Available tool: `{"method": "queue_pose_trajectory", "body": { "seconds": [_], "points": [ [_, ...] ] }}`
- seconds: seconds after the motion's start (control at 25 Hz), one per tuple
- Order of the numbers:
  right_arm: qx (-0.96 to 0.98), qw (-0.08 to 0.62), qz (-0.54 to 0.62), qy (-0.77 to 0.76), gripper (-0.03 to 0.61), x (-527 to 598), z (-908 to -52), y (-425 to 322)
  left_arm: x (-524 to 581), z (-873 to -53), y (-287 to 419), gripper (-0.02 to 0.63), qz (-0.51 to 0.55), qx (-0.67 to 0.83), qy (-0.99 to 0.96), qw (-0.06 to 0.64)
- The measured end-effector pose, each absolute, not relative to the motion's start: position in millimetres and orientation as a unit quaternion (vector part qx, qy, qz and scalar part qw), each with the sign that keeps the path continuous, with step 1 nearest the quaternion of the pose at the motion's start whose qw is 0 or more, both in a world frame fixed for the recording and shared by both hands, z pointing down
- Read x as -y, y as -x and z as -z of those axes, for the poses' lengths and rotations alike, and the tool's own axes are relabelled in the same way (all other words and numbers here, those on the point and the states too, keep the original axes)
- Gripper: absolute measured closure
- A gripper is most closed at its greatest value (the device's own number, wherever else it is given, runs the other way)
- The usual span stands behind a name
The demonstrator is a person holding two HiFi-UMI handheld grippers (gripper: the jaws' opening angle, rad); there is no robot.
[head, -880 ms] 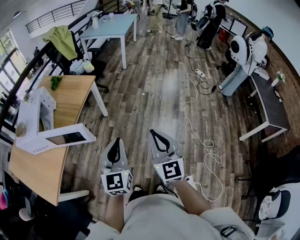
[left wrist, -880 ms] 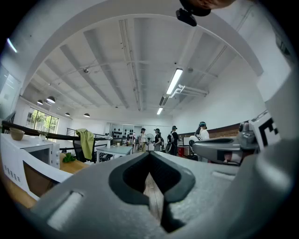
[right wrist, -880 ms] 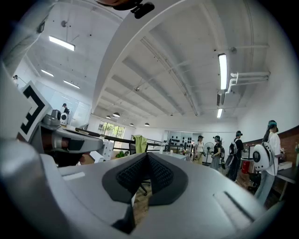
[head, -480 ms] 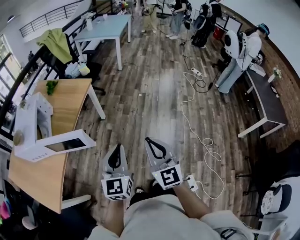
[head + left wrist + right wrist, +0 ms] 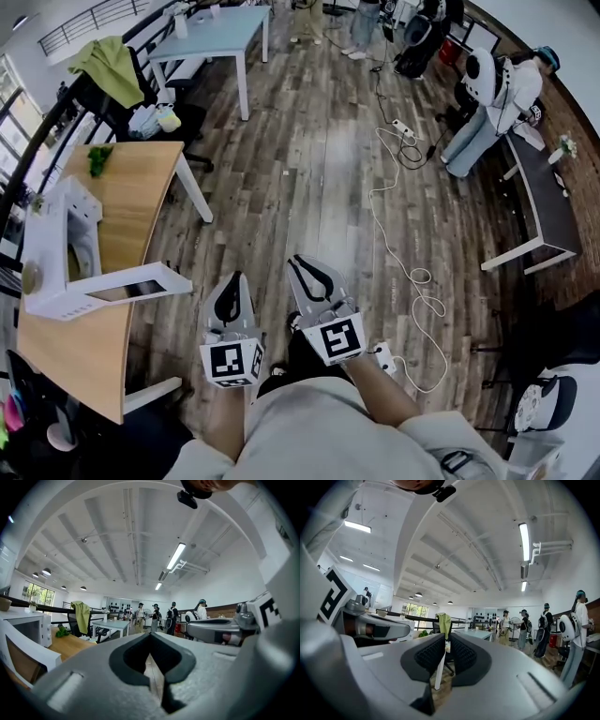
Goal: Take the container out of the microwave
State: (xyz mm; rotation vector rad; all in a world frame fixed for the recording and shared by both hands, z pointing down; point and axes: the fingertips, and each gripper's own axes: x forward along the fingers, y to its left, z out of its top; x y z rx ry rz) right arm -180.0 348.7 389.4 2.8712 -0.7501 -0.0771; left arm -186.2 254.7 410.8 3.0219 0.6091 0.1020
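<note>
The white microwave stands on the wooden table at the left, its door swung open toward me. I cannot make out a container in its cavity. My left gripper and right gripper are held side by side, level, above the floor and to the right of the table, well short of the microwave. Both are shut with nothing in them; the right one shows only a thin slit between its pads. The left gripper view shows the microwave far left, past the shut left gripper.
A white cable and a power strip lie on the plank floor to the right. A second table and a chair with a green cloth stand farther off, with people at the back. A green plant lies on the wooden table.
Both grippers keep the same side-by-side pose and stay shut. The head view has drifted a little; nothing was taken hold of or let go.
</note>
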Motion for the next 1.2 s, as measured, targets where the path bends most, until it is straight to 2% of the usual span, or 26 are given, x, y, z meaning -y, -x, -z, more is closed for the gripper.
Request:
{"method": "queue_pose_trajectory", "body": {
  "seconds": [0.56,1.2],
  "points": [
    [0.292,0.086,0.01,-0.952,0.523,-356,-403,62,-268,-427,72,0.611,-0.06,-0.171,-0.983,0.027],
    [0.333,0.072,0.002,-0.94,0.512,-378,-420,-28,-294,-441,-13,0.611,-0.079,-0.137,-0.987,0.021]
  ]
}}
